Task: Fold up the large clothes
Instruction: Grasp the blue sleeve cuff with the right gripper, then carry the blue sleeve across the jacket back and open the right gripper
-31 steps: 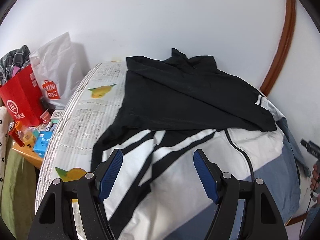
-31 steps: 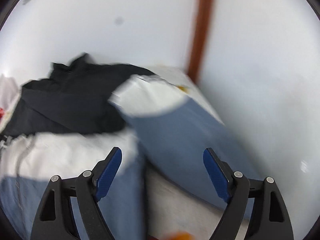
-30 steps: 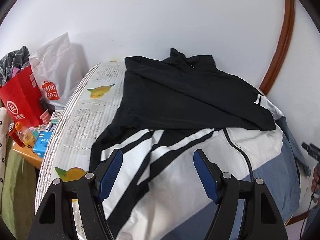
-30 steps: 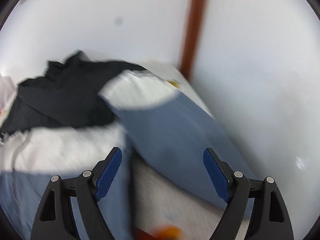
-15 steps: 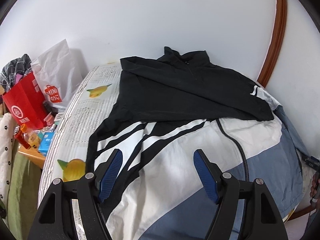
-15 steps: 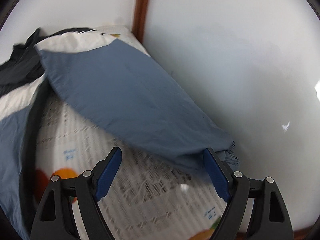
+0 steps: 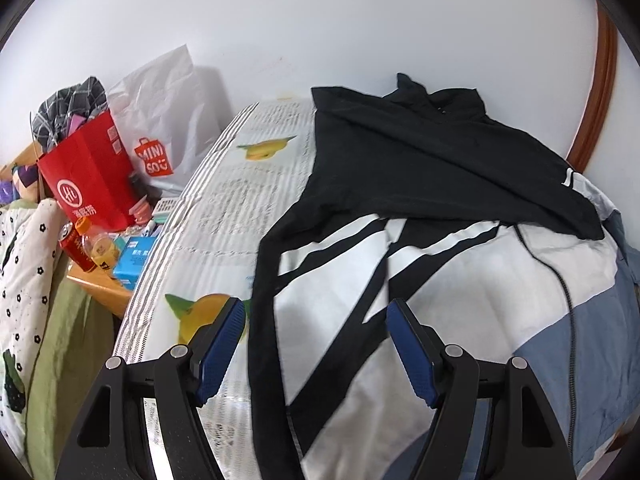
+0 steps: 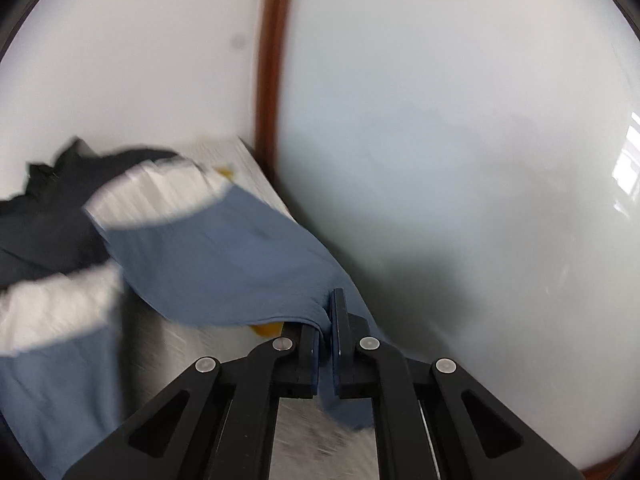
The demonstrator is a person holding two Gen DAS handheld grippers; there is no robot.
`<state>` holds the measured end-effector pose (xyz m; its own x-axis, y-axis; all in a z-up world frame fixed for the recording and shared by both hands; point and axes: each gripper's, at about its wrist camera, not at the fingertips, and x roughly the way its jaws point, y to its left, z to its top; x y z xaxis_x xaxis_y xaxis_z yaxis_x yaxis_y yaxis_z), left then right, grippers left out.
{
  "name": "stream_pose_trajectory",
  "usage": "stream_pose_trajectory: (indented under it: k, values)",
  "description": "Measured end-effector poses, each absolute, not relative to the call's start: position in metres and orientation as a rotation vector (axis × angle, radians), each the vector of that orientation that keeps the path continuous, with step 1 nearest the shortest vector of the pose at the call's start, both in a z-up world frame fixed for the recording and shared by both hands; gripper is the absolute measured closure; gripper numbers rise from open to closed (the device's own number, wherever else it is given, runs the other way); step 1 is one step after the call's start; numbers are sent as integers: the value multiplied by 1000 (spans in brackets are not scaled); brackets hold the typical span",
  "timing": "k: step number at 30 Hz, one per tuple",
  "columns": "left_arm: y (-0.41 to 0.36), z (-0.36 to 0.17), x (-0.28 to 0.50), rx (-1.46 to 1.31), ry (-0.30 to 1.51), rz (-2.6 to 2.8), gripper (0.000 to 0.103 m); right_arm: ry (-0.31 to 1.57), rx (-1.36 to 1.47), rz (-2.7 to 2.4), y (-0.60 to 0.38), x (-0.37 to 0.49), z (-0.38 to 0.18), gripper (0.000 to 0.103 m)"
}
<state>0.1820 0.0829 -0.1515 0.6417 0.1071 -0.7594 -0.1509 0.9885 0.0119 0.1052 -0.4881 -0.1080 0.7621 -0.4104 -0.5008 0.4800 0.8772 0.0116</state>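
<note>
Printed bedsheet (image 7: 224,216) beneath right gripper (image 8: 328,320)-pinched soft blue sleeve (image 8: 224,256).

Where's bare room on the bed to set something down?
A free strip of printed bedsheet runs between the jacket and the bed's left edge. Left of it is crowded: a red bag, a white bag, bottles. The right hand-held gripper grips the blue sleeve.

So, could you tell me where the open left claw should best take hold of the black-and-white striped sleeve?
Grip the black-and-white striped sleeve at its outer black edge, coming in from the left over the printed sheet. That edge lies flat and free there, just inside the left claw, whose jaws already straddle it.
</note>
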Motion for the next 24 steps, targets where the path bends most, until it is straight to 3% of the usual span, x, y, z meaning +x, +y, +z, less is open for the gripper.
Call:
stream_pose_trajectory:
  k: [12,24]
  values:
    - [118,-162,184,-89,856,147,32,335,-33,-88,-303,183,-3,99]
    - [141,-167,183,-141,863,150,32,404,-239,228,-120,278,-21,99]
